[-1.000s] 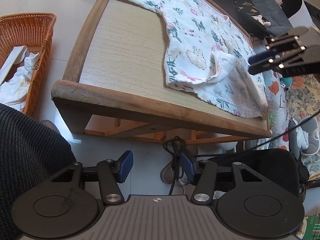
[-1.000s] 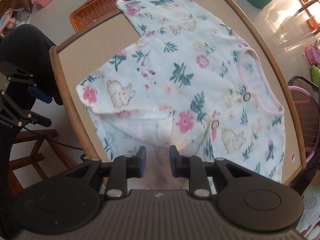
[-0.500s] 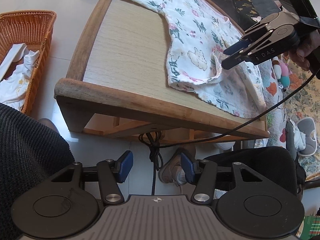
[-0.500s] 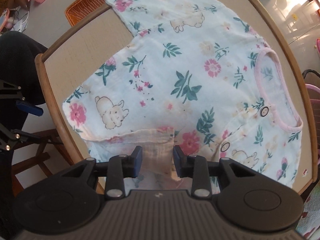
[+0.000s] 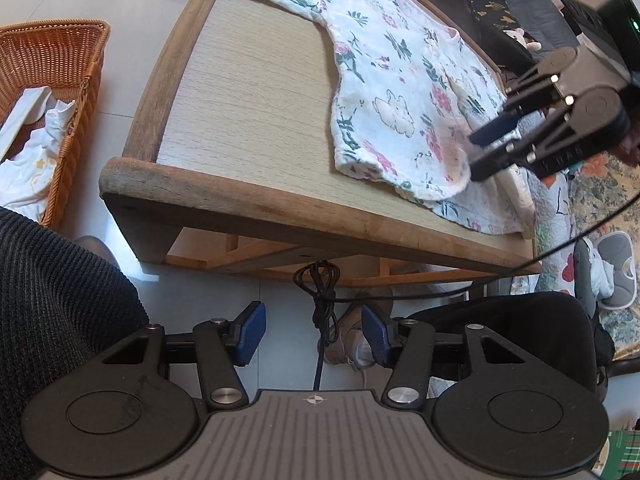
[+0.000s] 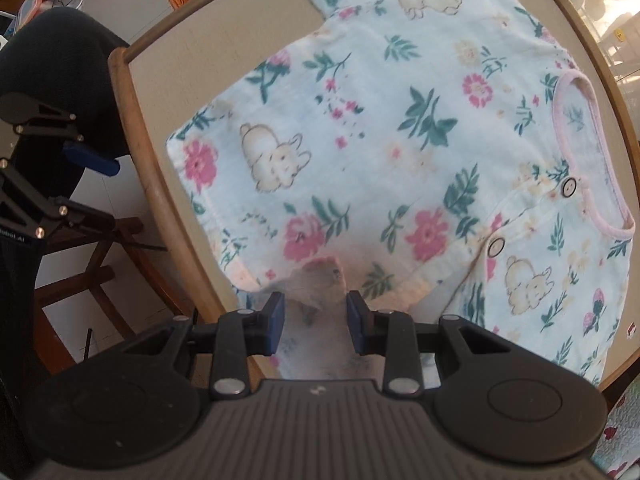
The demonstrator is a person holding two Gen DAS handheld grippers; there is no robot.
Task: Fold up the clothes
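A white baby shirt (image 5: 392, 80) with flowers, bunnies and a pink neckline lies spread on the low wooden table (image 5: 240, 100); its near hem is turned back. In the right wrist view the shirt (image 6: 400, 140) fills the tabletop. My right gripper (image 6: 316, 312) points steeply down at that turned-back hem, and a raised fold of cloth stands between its blue pads without being pinched. From the left wrist view the right gripper (image 5: 484, 152) touches the hem's edge with its fingertips apart. My left gripper (image 5: 312, 332) hangs open over the floor in front of the table, holding nothing.
An orange wicker basket (image 5: 60, 80) with white clothes stands on the floor left of the table. A black cable (image 5: 320, 300) dangles below the table's front edge. A person's dark-clad leg (image 5: 52, 300) is at the lower left. A floral quilt (image 5: 592, 200) lies to the right.
My right gripper has come down to the shirt's turned-back hem, and its jaws stand slightly wider. The left gripper has stayed where it was.
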